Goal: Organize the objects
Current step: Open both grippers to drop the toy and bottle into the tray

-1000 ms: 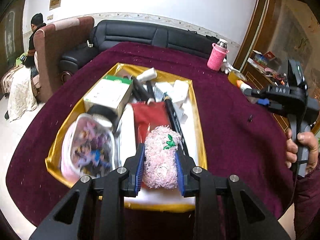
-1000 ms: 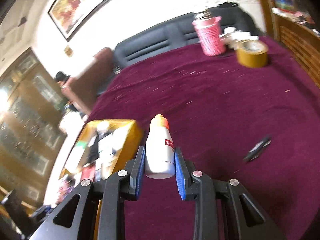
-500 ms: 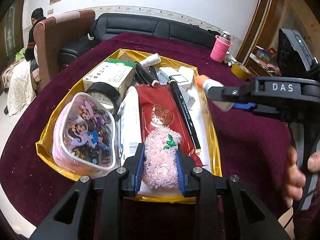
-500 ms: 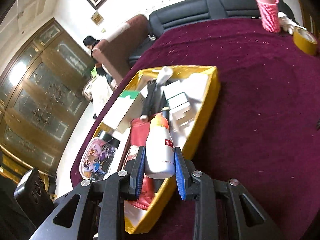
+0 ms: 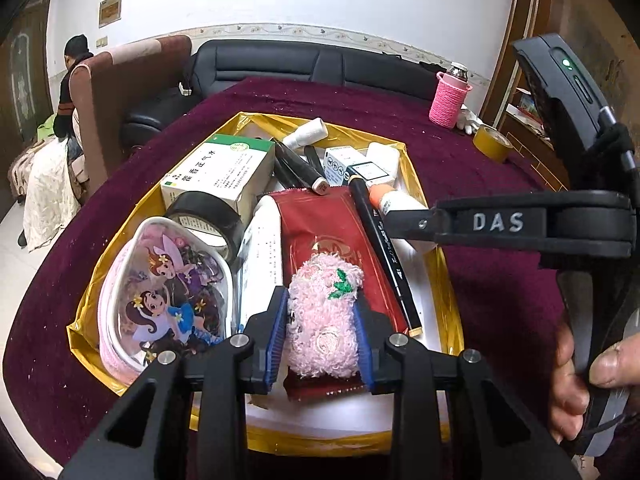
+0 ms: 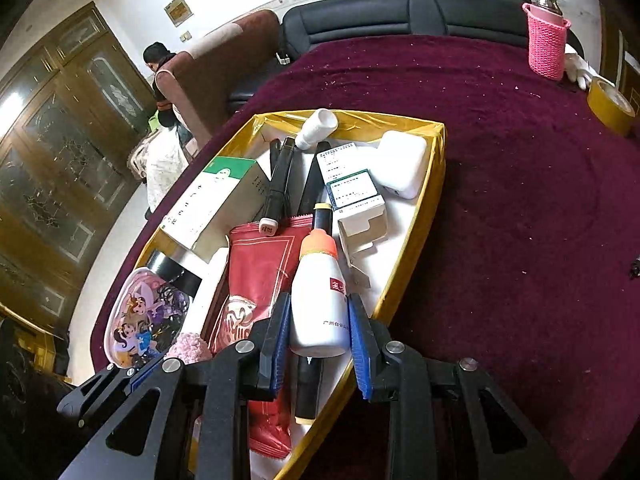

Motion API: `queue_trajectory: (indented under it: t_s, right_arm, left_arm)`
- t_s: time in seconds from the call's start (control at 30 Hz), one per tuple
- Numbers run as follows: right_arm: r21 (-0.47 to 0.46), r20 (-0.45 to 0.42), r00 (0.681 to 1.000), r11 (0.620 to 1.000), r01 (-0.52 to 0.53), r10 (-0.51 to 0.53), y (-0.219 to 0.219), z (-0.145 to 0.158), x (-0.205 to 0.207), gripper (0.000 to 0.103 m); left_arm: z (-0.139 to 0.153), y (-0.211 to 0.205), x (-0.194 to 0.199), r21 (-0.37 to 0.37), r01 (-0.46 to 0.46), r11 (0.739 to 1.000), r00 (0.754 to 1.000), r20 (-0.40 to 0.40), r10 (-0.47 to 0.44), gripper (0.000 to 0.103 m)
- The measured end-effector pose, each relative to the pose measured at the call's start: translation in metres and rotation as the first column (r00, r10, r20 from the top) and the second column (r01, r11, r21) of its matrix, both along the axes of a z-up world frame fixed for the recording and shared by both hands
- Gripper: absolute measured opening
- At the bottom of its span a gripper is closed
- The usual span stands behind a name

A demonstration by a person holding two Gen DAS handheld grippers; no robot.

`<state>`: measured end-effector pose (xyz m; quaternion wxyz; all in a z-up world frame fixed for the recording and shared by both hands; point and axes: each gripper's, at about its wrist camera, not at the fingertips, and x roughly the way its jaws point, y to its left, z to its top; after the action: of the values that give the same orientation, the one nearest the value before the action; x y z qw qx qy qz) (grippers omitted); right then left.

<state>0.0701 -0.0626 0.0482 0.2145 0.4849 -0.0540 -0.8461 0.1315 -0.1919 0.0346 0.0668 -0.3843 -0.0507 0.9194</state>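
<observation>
A gold-rimmed tray (image 5: pixel 446 280) on the maroon table holds several items. My left gripper (image 5: pixel 322 340) is shut on a fluffy pink toy (image 5: pixel 324 320), low over the red packet (image 5: pixel 320 224) at the tray's near end. My right gripper (image 6: pixel 319 322) is shut on a white bottle with an orange cap (image 6: pixel 320 296), held over the tray's near right side above a black marker (image 6: pixel 308 392). The bottle (image 5: pixel 396 202) and the right gripper's side also show in the left wrist view. The pink toy (image 6: pixel 190 346) shows at lower left in the right wrist view.
The tray (image 6: pixel 424 216) also holds a green-and-white box (image 5: pixel 224 172), black tape (image 5: pixel 208 216), a cartoon pouch (image 5: pixel 168 300), small boxes (image 6: pixel 356 196) and a white bottle (image 6: pixel 318 126). A pink-sleeved bottle (image 6: pixel 546 40) and yellow tape roll (image 6: pixel 610 106) stand far right. A small black object (image 6: pixel 634 268) lies at right.
My right gripper has swung left with the bottle, from over bare table to over the tray. My left gripper has come lower and closer over the tray with the pink toy.
</observation>
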Motion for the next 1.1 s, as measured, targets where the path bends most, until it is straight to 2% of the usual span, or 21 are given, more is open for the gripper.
queue_trajectory:
  t_s: [0.1,0.2,0.27,0.5,0.6,0.77,0.83,0.9,1.0,1.07,1.1]
  right_arm:
    - [0.036,-0.004,1.0,0.999,0.001,-0.001,-0.005,0.0,0.001,0.03]
    - [0.042,0.003,1.0,0.999,0.004,-0.004,-0.008,-0.001,0.001,0.031]
    - [0.043,0.008,1.0,0.999,0.006,-0.006,-0.008,-0.001,-0.001,0.031]
    - [0.028,0.015,0.999,0.999,0.034,-0.034,-0.011,0.0,-0.002,0.031]
    - [0.012,0.009,0.999,0.999,0.041,-0.041,-0.01,0.003,0.0,0.035]
    - [-0.017,-0.014,0.998,0.998,0.06,-0.061,-0.004,0.012,0.007,0.05]
    - [-0.028,-0.027,0.997,0.997,0.065,-0.066,0.0,0.015,0.01,0.052]
    - [-0.04,-0.037,0.996,0.996,0.074,-0.075,0.004,0.018,0.014,0.054]
    - [-0.073,-0.055,0.994,0.993,0.092,-0.097,0.014,0.023,0.021,0.056]
    - [-0.092,-0.074,0.991,0.99,0.103,-0.11,0.02,0.026,0.027,0.058]
    - [-0.099,-0.089,0.989,0.989,0.11,-0.119,0.024,0.028,0.03,0.059]
  left_arm:
    - [0.0,-0.002,0.0,0.011,-0.002,1.0,1.0,-0.002,0.002,0.032]
    - [0.001,-0.006,0.001,0.035,0.002,0.999,1.0,-0.002,-0.002,0.038]
    - [0.002,-0.009,0.002,0.043,-0.001,0.999,1.0,-0.001,0.001,0.051]
    - [0.012,-0.013,0.011,0.037,-0.019,0.999,0.999,-0.036,0.021,0.078]
    - [0.017,-0.011,0.015,0.018,-0.025,1.0,0.998,-0.055,0.026,0.083]
    - [0.024,-0.01,0.019,-0.009,-0.049,0.999,0.996,-0.08,0.048,0.091]
    - [0.027,-0.009,0.021,-0.03,-0.071,0.997,0.993,-0.094,0.068,0.092]
    - [0.031,-0.009,0.024,-0.051,-0.102,0.993,0.988,-0.123,0.095,0.093]
    - [0.042,-0.011,0.033,-0.095,-0.187,0.978,0.966,-0.196,0.166,0.099]
    - [0.052,-0.013,0.042,-0.083,-0.22,0.972,0.948,-0.253,0.193,0.103]
    - [0.058,-0.015,0.047,-0.052,-0.225,0.973,0.938,-0.282,0.202,0.103]
